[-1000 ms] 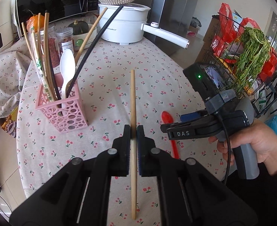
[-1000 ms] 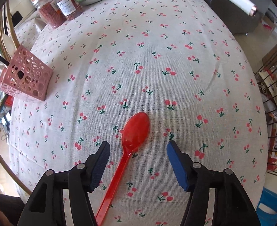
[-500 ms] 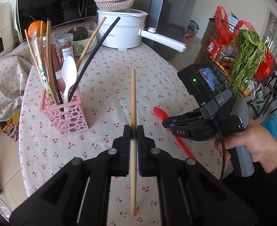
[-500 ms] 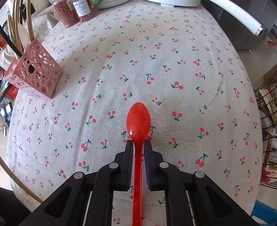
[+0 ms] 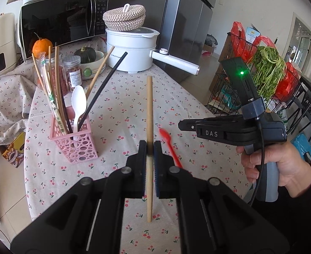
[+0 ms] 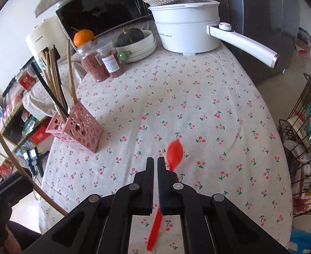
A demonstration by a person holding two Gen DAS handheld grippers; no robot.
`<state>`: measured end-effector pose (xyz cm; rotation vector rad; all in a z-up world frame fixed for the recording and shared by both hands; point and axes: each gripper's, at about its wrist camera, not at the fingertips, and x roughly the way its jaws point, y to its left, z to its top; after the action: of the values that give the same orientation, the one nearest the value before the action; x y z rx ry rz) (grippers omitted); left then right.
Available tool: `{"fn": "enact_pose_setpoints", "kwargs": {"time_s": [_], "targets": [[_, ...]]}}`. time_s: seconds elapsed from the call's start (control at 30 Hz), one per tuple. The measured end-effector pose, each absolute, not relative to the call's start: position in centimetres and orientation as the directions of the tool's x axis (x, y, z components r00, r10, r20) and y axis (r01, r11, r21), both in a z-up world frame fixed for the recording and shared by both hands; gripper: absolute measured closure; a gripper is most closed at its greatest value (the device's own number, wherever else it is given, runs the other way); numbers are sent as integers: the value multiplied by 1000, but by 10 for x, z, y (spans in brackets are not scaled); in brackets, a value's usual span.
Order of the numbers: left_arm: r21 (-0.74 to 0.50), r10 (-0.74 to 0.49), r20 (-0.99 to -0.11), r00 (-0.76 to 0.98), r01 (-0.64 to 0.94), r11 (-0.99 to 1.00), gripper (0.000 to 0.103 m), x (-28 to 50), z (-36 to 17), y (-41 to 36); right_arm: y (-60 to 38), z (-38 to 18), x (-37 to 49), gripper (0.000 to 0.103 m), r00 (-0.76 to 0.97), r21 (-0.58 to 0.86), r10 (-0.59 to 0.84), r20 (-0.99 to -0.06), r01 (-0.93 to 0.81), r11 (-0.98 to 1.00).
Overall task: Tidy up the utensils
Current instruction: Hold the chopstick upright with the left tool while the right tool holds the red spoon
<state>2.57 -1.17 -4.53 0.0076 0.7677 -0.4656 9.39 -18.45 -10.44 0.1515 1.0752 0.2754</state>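
My left gripper point(image 5: 149, 148) is shut on a wooden chopstick point(image 5: 149, 110) and holds it above the table, pointing away from me. My right gripper point(image 6: 155, 164) is shut; a blurred red spoon point(image 6: 174, 153) sits just under and right of its fingers, so I cannot tell whether it is gripped. The spoon point(image 5: 169, 145) also shows in the left wrist view, below the right gripper point(image 5: 181, 124). A pink perforated utensil holder point(image 5: 74, 140) with chopsticks and a white spoon point(image 5: 78, 103) stands at the left, and shows in the right wrist view point(image 6: 77, 127).
A cherry-print tablecloth point(image 6: 197, 110) covers the table. At the far end stand a white electric pot point(image 6: 187, 27), two spice jars point(image 6: 101, 65), a bowl with a squash point(image 6: 138, 44) and a microwave point(image 5: 62, 23). A wire rack with vegetables point(image 5: 267, 74) stands to the right.
My right gripper closed around the red spoon's handle, then rose and tilted up; the spoon now looks blurred and skewed. My left gripper rose slightly with the chopstick.
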Motion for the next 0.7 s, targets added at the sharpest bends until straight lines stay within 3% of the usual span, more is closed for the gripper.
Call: {"fn": "enact_pose_setpoints", "kwargs": {"time_s": [0.23,0.4,0.47,0.53,0.7], "targets": [[-164,-419,-643,642,418,893,96,22,-36,-11,-193,-83,91,100,507,302,340,-792,-159,940],[-167,-412,-652,637,409,897,96,25,-40,-10,-202,-95,102,96,434,336,368,-823,-152,930],[-175,-413,-658,630,405,897,96,27,-41,-10,-197,-111,108,83,354,329,360,-863,-147,933],[-175,-411,-658,631,403,898,96,27,-41,-8,-188,-128,112,59,301,293,322,-898,-137,946],[-186,-409,-656,634,389,902,96,29,-39,-3,-160,-159,129,58,241,191,230,-943,-174,966]]}}
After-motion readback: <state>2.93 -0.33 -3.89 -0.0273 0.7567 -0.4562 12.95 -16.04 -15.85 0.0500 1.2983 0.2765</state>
